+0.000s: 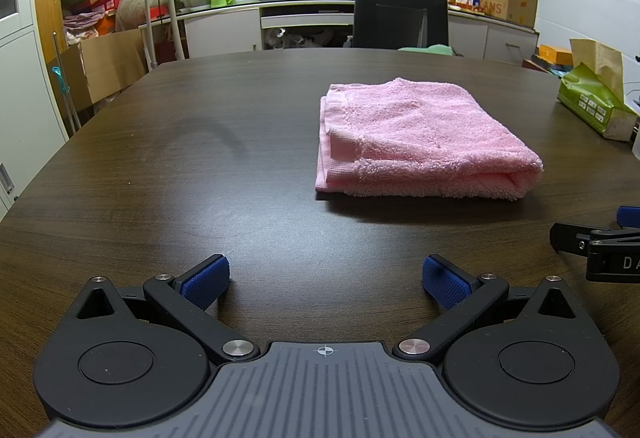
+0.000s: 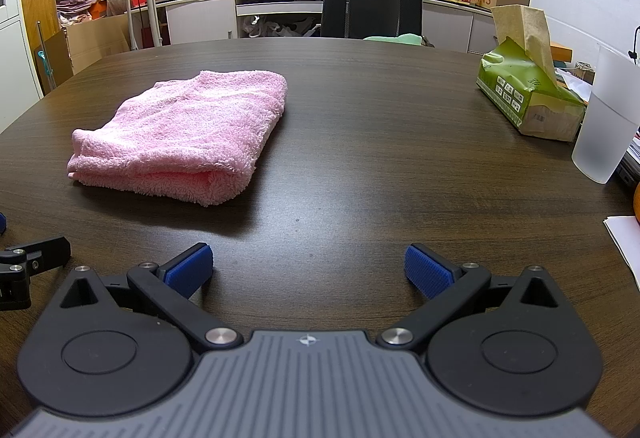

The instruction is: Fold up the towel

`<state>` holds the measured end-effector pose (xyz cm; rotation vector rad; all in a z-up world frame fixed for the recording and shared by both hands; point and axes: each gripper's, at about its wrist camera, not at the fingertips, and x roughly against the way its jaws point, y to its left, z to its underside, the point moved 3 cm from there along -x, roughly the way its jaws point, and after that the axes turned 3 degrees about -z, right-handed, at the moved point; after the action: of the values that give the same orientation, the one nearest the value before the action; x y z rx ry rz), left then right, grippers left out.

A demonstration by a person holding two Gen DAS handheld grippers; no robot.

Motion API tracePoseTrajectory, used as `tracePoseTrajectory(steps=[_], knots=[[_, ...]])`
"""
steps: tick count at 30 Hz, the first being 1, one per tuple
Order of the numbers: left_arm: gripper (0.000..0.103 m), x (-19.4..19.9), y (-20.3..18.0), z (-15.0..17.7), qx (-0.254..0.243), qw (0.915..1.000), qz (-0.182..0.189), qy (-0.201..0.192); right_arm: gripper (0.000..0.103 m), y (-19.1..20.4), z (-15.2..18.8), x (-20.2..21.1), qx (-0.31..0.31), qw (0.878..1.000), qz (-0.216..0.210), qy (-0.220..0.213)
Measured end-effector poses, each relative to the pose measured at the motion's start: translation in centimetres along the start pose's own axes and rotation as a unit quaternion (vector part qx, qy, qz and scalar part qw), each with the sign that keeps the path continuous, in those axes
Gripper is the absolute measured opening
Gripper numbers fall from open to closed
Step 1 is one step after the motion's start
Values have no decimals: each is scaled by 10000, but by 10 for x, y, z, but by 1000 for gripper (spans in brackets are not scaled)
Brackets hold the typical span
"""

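A pink terry towel [image 1: 416, 142] lies folded into a thick rectangle on the dark wooden table [image 1: 200, 166]. My left gripper [image 1: 326, 278] hovers over the table's near part, open, with nothing between its blue pads; the towel lies ahead of it and to the right. In the right wrist view the same towel [image 2: 180, 138] sits ahead and to the left of my right gripper [image 2: 308, 270], which is also open and empty. Each gripper shows at the edge of the other's view: the right gripper [image 1: 600, 246] and the left gripper [image 2: 24, 262].
A green tissue box [image 2: 528, 94] and a frosted plastic cup [image 2: 608, 118] stand on the table's right side, with white papers [image 2: 624, 242] at the right edge. A black office chair [image 1: 400, 18] stands behind the far edge. Cabinets and cluttered boxes line the walls.
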<state>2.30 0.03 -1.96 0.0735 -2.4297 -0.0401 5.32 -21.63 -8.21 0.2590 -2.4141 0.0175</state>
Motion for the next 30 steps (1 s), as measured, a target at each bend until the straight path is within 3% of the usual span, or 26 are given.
tracePoseTrajectory(steps=[30], knots=[[103,-2,1,0,14,10000,-18,6,103,0,0,0,0,10000,0,0]])
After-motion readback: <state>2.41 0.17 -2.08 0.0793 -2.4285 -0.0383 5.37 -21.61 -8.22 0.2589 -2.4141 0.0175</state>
